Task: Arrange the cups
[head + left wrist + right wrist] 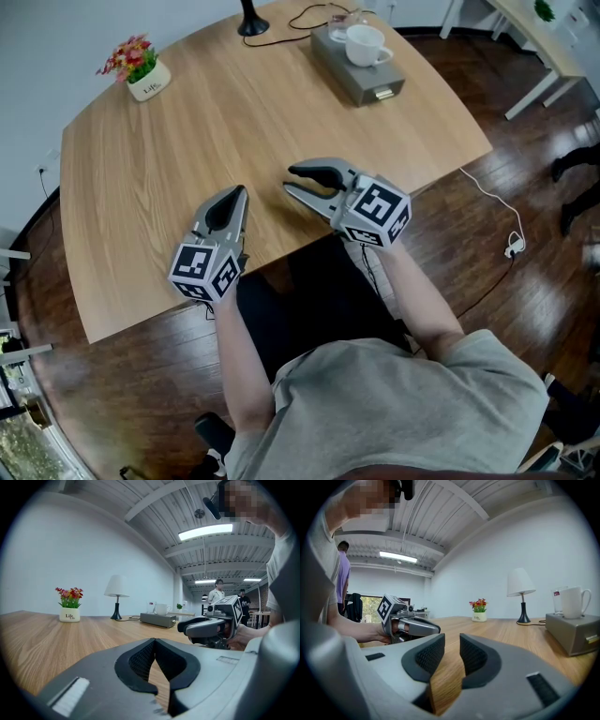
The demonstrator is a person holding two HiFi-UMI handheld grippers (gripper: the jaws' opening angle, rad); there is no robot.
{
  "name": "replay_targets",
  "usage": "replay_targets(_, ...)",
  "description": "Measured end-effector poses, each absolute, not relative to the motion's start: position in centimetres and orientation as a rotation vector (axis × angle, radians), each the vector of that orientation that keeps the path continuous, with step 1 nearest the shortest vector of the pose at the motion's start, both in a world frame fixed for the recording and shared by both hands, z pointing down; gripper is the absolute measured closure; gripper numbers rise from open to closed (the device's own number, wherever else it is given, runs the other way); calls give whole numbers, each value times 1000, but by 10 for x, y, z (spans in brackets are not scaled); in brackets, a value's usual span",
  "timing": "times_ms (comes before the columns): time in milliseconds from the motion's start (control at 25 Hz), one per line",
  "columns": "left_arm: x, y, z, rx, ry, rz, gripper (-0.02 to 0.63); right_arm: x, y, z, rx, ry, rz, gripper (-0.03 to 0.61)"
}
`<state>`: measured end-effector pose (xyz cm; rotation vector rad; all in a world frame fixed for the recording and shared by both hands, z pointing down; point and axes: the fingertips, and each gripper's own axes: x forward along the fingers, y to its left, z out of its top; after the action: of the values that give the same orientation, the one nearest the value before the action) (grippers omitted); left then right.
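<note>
1. The white cup (364, 44) stands upright on top of the grey box (373, 86), with its handle on the side of the box nearest the person.
2. A clear glass (343, 22) stands just behind the cup, at the far end of the box. I cannot tell whether the two touch.
3. The box lies on the far part of the wooden tabletop (187, 141). The black foot of a lamp (251, 25) is near the box's left side, and a dark cable (305, 19) runs from the foot toward the box.
4. A small white pot of red flowers (142, 73) sits well to the left of the box, by the tabletop's edge.
5. Both tools rest low at the near edge, well apart from the box.
6. The left gripper (239, 193) is the farther of the two from the box. Its fingers (140, 660) meet at the tips, with nothing between them.
7. The right gripper (289, 180) is nearer the box. Its fingers (426, 657) stand a narrow gap apart, and only bare wood shows through the gap.
</note>
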<state>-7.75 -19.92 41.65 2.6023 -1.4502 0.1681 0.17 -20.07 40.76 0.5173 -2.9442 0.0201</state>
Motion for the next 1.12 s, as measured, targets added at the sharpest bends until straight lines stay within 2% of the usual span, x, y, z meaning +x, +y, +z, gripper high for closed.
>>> replay_targets(1120,-77,-200,417,2603,-1450,168,604,2,-203,410,523,-2933,48,489)
